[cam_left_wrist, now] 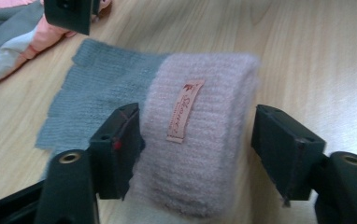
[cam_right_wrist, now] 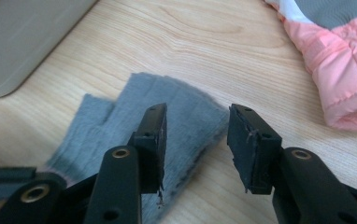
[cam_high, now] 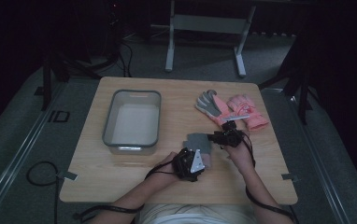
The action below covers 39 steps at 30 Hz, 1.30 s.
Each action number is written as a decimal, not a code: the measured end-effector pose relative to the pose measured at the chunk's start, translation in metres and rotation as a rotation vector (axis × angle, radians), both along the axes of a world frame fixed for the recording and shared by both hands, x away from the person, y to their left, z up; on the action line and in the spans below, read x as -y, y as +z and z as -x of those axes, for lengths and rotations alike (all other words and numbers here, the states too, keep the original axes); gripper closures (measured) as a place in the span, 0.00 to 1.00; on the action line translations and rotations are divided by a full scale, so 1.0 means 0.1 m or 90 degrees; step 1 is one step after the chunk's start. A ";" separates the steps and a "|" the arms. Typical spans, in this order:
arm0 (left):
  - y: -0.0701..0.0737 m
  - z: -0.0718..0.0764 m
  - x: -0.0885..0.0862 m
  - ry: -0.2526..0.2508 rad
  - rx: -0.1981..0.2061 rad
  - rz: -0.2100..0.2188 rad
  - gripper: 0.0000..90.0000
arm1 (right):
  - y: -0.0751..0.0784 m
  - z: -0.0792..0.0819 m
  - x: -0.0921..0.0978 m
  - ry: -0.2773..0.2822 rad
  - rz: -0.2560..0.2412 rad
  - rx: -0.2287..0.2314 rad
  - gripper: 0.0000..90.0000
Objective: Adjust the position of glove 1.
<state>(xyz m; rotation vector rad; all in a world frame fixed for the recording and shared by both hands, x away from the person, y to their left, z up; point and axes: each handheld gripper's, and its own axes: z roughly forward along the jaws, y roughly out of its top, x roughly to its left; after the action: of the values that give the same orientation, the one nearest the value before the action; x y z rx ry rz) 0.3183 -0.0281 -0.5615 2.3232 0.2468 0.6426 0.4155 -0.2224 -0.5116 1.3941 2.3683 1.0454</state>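
A grey knit glove with a pale mauve cuff lies flat near the table's front centre. A small label is sewn on the cuff. My left gripper is open and straddles the cuff: its left jaw touches the wool, its right jaw stands apart. My right gripper is open just above the grey finger end of the glove, with nothing between its fingers. In the high view the left gripper is at the glove's near end and the right gripper at its far right side.
A clear plastic bin stands on the left half of the wooden table. Beyond the right gripper lie a grey-and-pink glove and a pink padded glove. Dark floor surrounds the table.
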 end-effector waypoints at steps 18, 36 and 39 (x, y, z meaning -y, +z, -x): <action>0.06 -0.15 -0.08 -0.035 -0.043 -0.005 0.70 | -0.33 -0.18 -0.12 -0.019 -0.029 -0.094 0.51; 0.05 -0.21 -0.21 -0.027 -0.084 0.042 0.74 | -0.27 -0.18 -0.46 0.057 -0.019 -0.083 0.82; 0.06 -0.22 -0.23 -0.024 -0.096 0.053 0.73 | -0.20 -0.16 -0.44 0.055 -0.034 -0.072 0.83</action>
<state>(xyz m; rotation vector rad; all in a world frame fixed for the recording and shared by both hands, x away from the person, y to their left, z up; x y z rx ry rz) 0.3401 -0.0053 -0.5556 2.2923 0.2926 0.4314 0.4318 -0.1784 -0.5315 1.4161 2.5194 1.0864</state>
